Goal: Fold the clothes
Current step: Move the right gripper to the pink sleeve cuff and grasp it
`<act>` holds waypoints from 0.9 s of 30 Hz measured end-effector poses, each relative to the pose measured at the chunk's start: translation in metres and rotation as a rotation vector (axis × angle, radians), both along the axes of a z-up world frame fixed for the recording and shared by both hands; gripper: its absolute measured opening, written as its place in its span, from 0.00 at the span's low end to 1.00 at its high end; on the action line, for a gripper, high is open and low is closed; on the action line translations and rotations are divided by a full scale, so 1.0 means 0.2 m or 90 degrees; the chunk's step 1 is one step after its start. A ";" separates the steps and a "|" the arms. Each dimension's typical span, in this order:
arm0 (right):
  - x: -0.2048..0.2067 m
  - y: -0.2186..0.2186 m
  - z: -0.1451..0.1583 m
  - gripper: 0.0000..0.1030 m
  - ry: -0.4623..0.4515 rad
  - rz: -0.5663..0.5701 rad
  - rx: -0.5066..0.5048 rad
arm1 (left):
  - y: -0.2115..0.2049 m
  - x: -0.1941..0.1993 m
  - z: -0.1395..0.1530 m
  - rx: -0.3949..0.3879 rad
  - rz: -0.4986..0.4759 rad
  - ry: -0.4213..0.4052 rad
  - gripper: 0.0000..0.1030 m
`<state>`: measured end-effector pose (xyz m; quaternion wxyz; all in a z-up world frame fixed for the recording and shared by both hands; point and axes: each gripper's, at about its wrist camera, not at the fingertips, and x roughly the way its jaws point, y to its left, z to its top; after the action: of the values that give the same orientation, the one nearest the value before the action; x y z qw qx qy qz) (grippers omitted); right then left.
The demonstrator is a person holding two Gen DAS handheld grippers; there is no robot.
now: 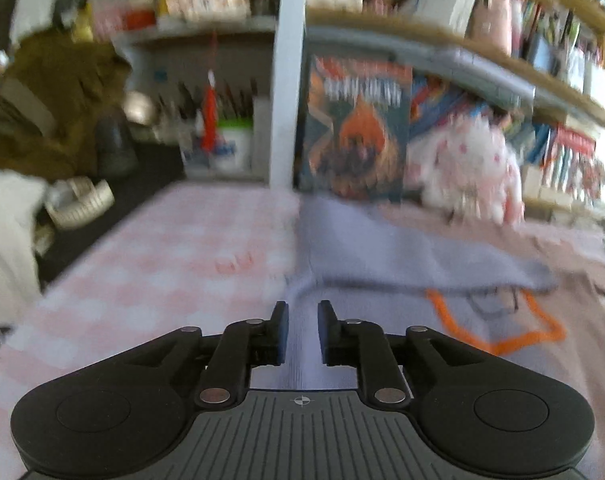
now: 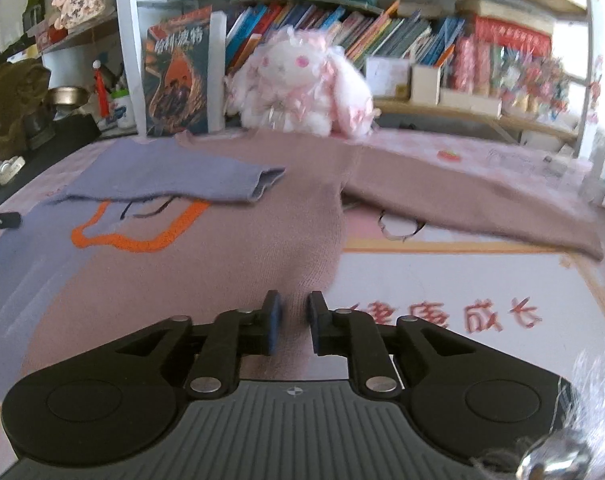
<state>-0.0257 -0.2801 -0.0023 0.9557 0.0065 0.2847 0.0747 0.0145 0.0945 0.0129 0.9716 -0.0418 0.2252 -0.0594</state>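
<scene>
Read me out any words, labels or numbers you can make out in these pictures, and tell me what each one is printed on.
"成长": the last two red characters on the table mat, just right of the right claw; the characters before them are too smeared to read.
"哈利·波特", probably: the title on the dark book cover beside the plush rabbit; blurred, so uncertain.
Book spines on the shelf: too small to read.
Left wrist view: all blurred, nothing readable.

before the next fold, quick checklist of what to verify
1. Left sleeve folded over sweater: ok.
2. Right sleeve folded in: not ok, spread out on table.
3. Right gripper has fabric between its fingers: ok, firm pinch cannot tell.
4. Left gripper gripping cloth: cannot tell, view blurred.
5. Plush rabbit clear of sweater: cannot tell, it sits at the collar edge.
</scene>
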 end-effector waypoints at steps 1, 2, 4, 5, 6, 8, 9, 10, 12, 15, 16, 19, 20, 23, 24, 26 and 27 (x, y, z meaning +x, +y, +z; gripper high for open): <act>-0.01 0.00 0.02 0.21 -0.016 -0.002 0.000 | -0.02 -0.02 0.02 0.001 -0.001 -0.016 0.23; -0.03 -0.01 0.04 0.25 -0.032 -0.004 0.001 | -0.03 -0.04 0.03 0.001 -0.003 -0.033 0.28; -0.04 -0.03 0.08 0.36 -0.061 -0.013 0.004 | -0.07 -0.09 0.06 0.003 -0.006 -0.065 0.32; -0.04 -0.04 0.10 0.38 -0.072 -0.020 0.004 | -0.09 -0.11 0.08 0.003 -0.007 -0.082 0.33; -0.04 -0.05 0.12 0.41 -0.083 -0.026 0.004 | -0.10 -0.13 0.09 0.004 -0.008 -0.098 0.35; -0.03 -0.08 0.14 0.49 -0.093 -0.039 0.007 | -0.14 -0.17 0.13 0.005 -0.011 -0.131 0.50; -0.02 -0.10 0.15 0.52 -0.093 -0.045 0.009 | -0.15 -0.19 0.14 0.006 -0.013 -0.147 0.52; -0.01 -0.12 0.15 0.53 -0.092 -0.052 0.011 | -0.19 -0.20 0.13 0.010 -0.030 -0.154 0.54; 0.00 -0.17 0.16 0.55 -0.091 -0.068 0.015 | -0.26 -0.19 0.11 0.027 -0.058 -0.164 0.57; 0.00 -0.22 0.15 0.58 -0.090 -0.086 0.015 | -0.34 -0.19 0.06 0.024 -0.087 -0.176 0.61; 0.00 -0.24 0.14 0.59 -0.090 -0.092 0.014 | -0.36 -0.18 0.05 0.013 -0.096 -0.179 0.63; 0.00 -0.30 0.12 0.62 -0.089 -0.106 0.006 | -0.40 -0.17 0.02 -0.001 -0.111 -0.180 0.71; 0.00 -0.32 0.11 0.63 -0.088 -0.110 0.004 | -0.42 -0.17 0.02 0.004 -0.115 -0.175 0.73; 0.01 -0.39 0.09 0.66 -0.084 -0.127 -0.004 | -0.45 -0.17 0.01 0.014 -0.138 -0.174 0.76; 0.02 -0.42 0.09 0.67 -0.080 -0.135 -0.005 | -0.46 -0.17 0.01 0.018 -0.146 -0.172 0.78; 0.05 -0.49 0.09 0.68 -0.072 -0.160 -0.002 | -0.48 -0.17 0.01 0.027 -0.158 -0.168 0.86; 0.07 -0.53 0.09 0.68 -0.065 -0.179 0.002 | -0.49 -0.17 0.01 0.033 -0.162 -0.166 0.87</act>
<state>-0.0125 -0.3865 0.0148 0.9699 0.0443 0.2318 -0.0590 -0.0198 -0.0032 0.0140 0.9780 0.0199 0.1021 -0.1809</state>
